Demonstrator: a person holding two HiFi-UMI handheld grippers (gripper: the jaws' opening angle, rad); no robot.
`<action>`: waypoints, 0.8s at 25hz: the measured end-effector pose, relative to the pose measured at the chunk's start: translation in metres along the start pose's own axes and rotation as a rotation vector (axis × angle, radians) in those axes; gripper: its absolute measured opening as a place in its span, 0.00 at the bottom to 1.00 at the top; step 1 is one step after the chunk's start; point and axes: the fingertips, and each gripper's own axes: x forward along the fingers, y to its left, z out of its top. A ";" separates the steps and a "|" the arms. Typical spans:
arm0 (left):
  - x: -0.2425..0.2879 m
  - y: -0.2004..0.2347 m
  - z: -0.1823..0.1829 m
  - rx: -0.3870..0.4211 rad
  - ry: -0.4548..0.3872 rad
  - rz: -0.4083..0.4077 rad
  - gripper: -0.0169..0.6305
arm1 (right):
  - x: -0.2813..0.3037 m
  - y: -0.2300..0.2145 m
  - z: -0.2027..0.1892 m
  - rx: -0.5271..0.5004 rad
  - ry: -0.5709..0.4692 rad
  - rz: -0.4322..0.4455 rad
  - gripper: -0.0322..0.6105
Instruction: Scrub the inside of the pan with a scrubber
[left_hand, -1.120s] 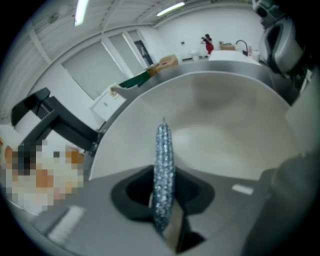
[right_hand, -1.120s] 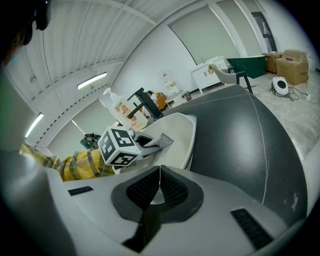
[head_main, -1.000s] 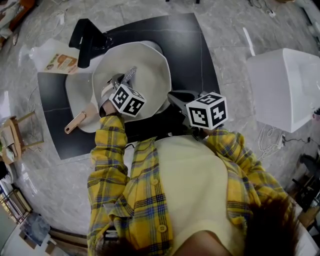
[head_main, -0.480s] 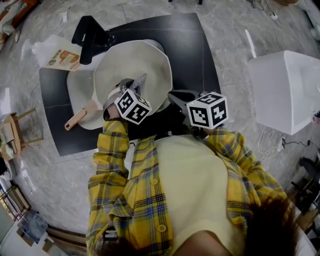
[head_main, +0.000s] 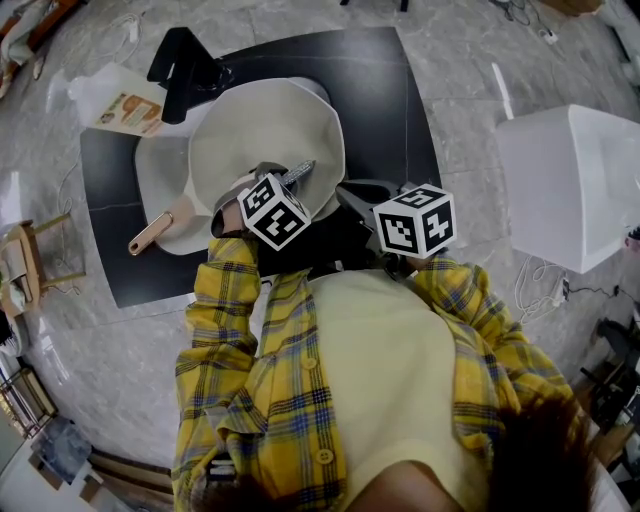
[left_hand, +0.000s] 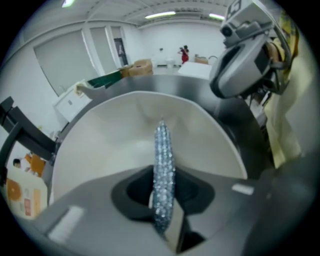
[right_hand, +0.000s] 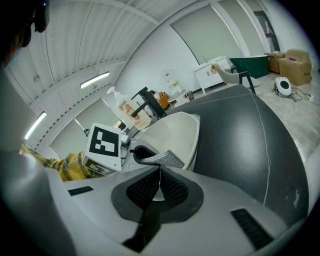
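A cream pan (head_main: 262, 125) with a copper handle (head_main: 150, 238) lies on a black mat (head_main: 400, 110). My left gripper (head_main: 290, 180) is shut on a glittery silver scrubber (head_main: 298, 173), held edge-on against the pan's inside near its right, near rim. In the left gripper view the scrubber (left_hand: 163, 165) stands upright between the jaws over the pan's pale inside (left_hand: 115, 135). My right gripper (head_main: 350, 193) is at the pan's near right edge. Its jaws are shut (right_hand: 160, 172) with the pale rim of the pan (right_hand: 177, 132) between the pads.
A black stand (head_main: 180, 62) and a packet with orange print (head_main: 122, 105) sit beyond the pan at the mat's far left corner. A white box (head_main: 575, 180) stands to the right. A small wooden stool (head_main: 25, 268) is at the far left.
My left gripper has slid the scrubber across the pan's inside, from its middle to the right and nearer me. The right gripper and the pan have stayed put.
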 end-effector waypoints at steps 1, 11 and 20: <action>0.000 -0.002 0.000 -0.006 0.003 -0.016 0.17 | 0.000 0.000 0.000 -0.001 0.000 0.000 0.07; -0.012 -0.017 -0.002 -0.070 0.035 -0.147 0.16 | -0.003 0.002 0.000 -0.009 -0.008 0.003 0.07; -0.045 -0.013 0.013 -0.173 -0.088 -0.180 0.16 | -0.005 0.007 0.004 -0.029 -0.018 0.008 0.07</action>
